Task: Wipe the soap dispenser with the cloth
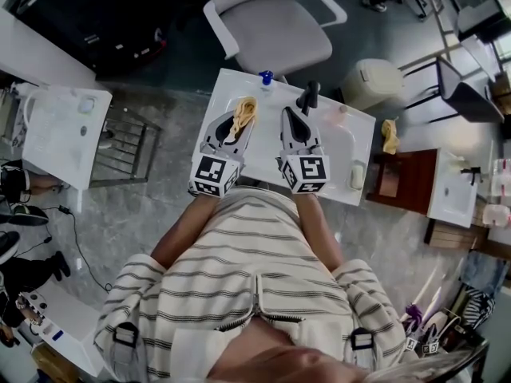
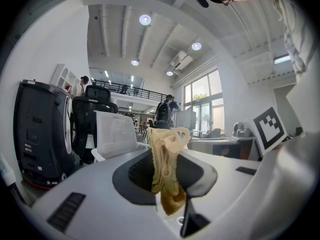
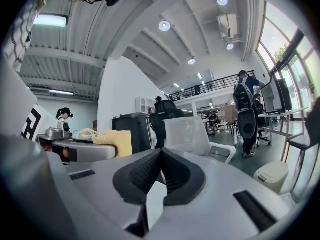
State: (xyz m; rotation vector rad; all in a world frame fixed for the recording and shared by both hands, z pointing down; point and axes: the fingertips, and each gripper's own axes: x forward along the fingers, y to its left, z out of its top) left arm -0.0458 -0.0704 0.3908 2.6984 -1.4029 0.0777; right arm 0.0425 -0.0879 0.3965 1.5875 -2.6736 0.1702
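On the white sink unit (image 1: 231, 86) a small soap dispenser with a blue pump top (image 1: 266, 78) stands at the far edge. My left gripper (image 1: 242, 120) is shut on a yellow cloth (image 1: 243, 112), which bunches up between its jaws and hangs over them; the left gripper view shows the cloth (image 2: 165, 169) pinched in the black pads. My right gripper (image 1: 290, 116) is beside it, shut with nothing in it, just short of a black tap (image 1: 310, 94). In the right gripper view its pads (image 3: 150, 171) meet. Both grippers are held level, in front of the dispenser and apart from it.
A basin (image 1: 345, 146) takes up the right part of the unit, with a pale soap bar (image 1: 357, 175) at its near corner. A white office chair (image 1: 267, 22) stands behind the unit, a lidded bin (image 1: 371, 82) to the right. Another yellow cloth (image 1: 390, 136) lies on a side stand.
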